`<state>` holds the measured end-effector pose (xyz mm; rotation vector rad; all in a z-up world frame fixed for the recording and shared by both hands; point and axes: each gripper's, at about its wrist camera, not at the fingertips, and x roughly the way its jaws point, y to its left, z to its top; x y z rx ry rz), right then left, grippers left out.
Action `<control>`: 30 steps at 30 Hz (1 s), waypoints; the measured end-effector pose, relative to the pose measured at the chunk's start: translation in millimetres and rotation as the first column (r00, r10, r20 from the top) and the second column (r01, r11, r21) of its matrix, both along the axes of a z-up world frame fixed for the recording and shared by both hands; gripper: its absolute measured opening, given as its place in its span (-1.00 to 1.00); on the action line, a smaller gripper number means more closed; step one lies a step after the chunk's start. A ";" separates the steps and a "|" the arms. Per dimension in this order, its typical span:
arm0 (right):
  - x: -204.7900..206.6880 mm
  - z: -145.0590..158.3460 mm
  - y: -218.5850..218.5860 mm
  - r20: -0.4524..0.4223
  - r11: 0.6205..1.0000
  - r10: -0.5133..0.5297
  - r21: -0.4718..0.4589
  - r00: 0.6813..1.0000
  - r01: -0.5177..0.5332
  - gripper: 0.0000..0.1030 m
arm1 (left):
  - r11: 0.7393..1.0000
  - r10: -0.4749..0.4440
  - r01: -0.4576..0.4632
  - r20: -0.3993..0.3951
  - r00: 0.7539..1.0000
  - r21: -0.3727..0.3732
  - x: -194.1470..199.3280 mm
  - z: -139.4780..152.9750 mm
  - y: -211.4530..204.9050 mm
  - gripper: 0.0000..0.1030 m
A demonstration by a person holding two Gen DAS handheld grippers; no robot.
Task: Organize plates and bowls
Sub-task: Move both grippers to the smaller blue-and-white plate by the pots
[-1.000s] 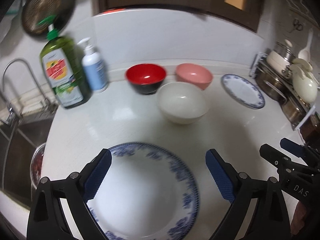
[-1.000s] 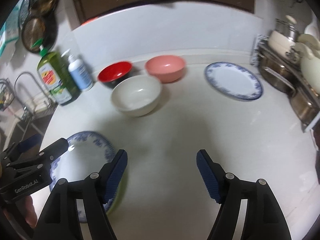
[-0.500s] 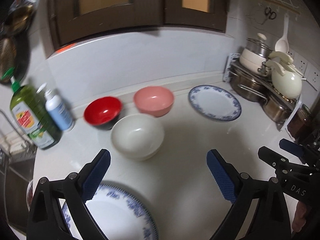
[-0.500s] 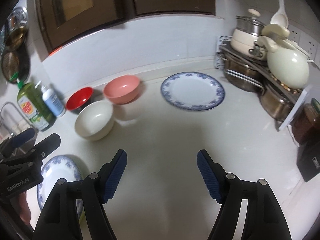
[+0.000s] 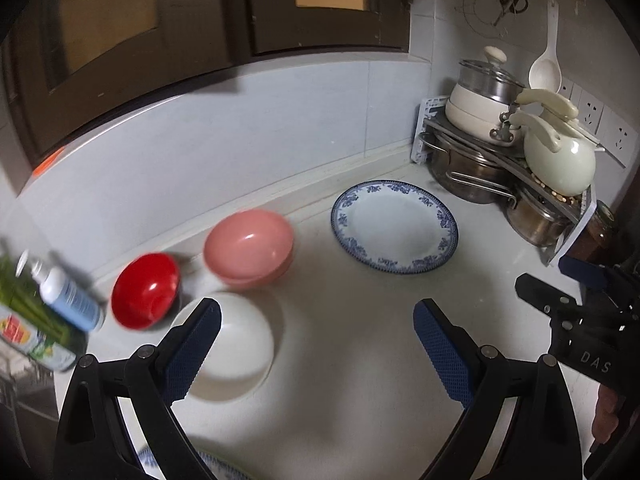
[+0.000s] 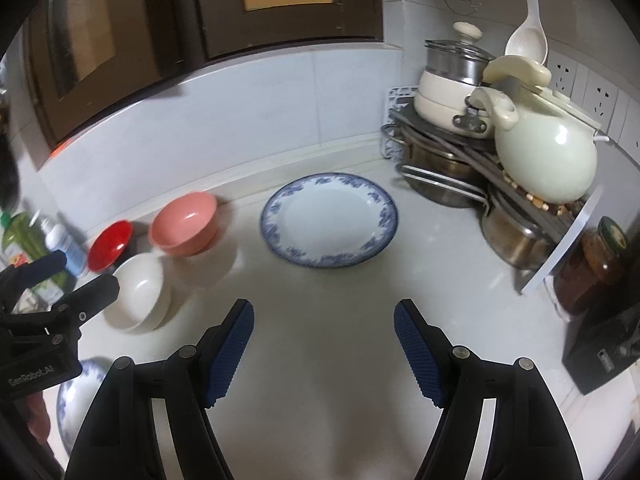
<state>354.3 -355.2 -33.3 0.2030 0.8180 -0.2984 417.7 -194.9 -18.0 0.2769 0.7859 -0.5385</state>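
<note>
A blue-rimmed plate (image 5: 394,226) (image 6: 329,220) lies flat near the back wall. To its left sit a pink bowl (image 5: 249,243) (image 6: 185,224), a red bowl (image 5: 145,289) (image 6: 110,244) and a white bowl (image 5: 236,346) (image 6: 140,290). A second blue-rimmed plate (image 6: 74,394) lies at the near left, only its rim (image 5: 216,465) showing in the left wrist view. My left gripper (image 5: 316,344) hovers open above the counter beside the white bowl. My right gripper (image 6: 323,344) hangs open over bare counter in front of the far plate. Neither holds anything.
A rack of steel pots (image 6: 448,168) with a cream kettle (image 6: 546,160) fills the right back corner. A brown jar (image 6: 592,264) and a black box (image 6: 604,348) stand at the right. Soap bottles (image 5: 60,312) stand far left by the sink.
Both grippers have swung to the right and risen a little. The near plate has slipped out from under the left gripper; the far plate and pot rack have come closer to centre.
</note>
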 end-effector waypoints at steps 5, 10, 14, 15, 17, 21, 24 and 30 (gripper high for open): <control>24.8 0.2 -23.8 -0.013 0.998 -0.053 -0.032 0.999 0.052 0.43 | 0.999 -0.033 0.033 -0.006 0.999 0.036 30.2 -6.6 -30.6 0.91; 50.5 -4.5 -47.8 -0.012 0.995 -0.087 -0.049 0.996 0.086 0.42 | 0.999 -0.023 0.025 -0.048 0.999 0.044 59.1 -21.1 -56.7 0.90; 68.7 -12.2 -64.2 -0.015 0.993 -0.104 -0.050 0.994 0.104 0.43 | 0.998 -0.022 0.026 -0.068 0.997 0.055 80.3 -35.3 -74.9 0.90; 72.9 -14.5 -67.5 -0.016 0.993 -0.106 -0.050 0.994 0.105 0.43 | 0.998 -0.020 0.024 -0.074 0.997 0.054 84.5 -38.0 -77.9 0.89; 83.7 -20.7 -75.0 -0.023 0.993 -0.111 -0.053 0.994 0.110 0.43 | 0.998 -0.015 0.020 -0.088 0.996 0.054 96.5 -46.6 -86.2 0.89; 102.4 -35.8 -89.5 -0.025 0.992 -0.121 -0.042 0.992 0.120 0.43 | 0.998 0.000 0.007 -0.115 0.993 0.059 115.2 -62.0 -98.3 0.84; 116.1 -49.4 -100.9 -0.029 0.992 -0.129 -0.020 0.991 0.128 0.42 | 0.998 0.027 -0.019 -0.134 0.991 0.058 128.8 -73.9 -106.9 0.79; 137.1 -78.1 -120.3 -0.055 0.989 -0.147 0.022 0.988 0.148 0.42 | 0.996 0.081 -0.073 -0.193 0.978 0.047 150.3 -98.9 -123.7 0.74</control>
